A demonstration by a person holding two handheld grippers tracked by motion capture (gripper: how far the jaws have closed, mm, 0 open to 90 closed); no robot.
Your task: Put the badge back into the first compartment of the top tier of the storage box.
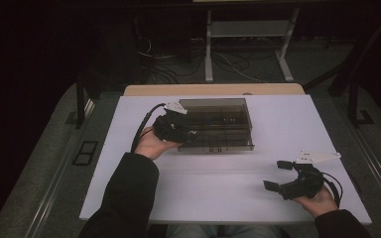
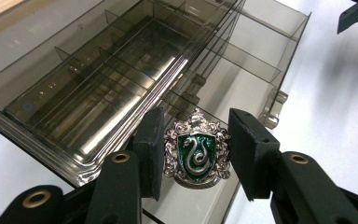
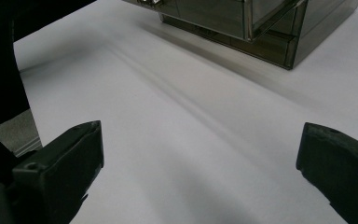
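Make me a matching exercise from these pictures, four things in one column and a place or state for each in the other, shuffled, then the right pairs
Things:
1. silver crest badge with a green snake shield
2. smoky transparent plastic compartment box
3. left gripper
4. right gripper

Places or states:
A. jaws wide apart, nothing between them, near the table's front right
B. clamped between two black jaws
C. lid raised, standing on the white table
D. shut on a small metal piece, at the box's left end

Pairs: 1-B, 2-C, 3-D, 4-A
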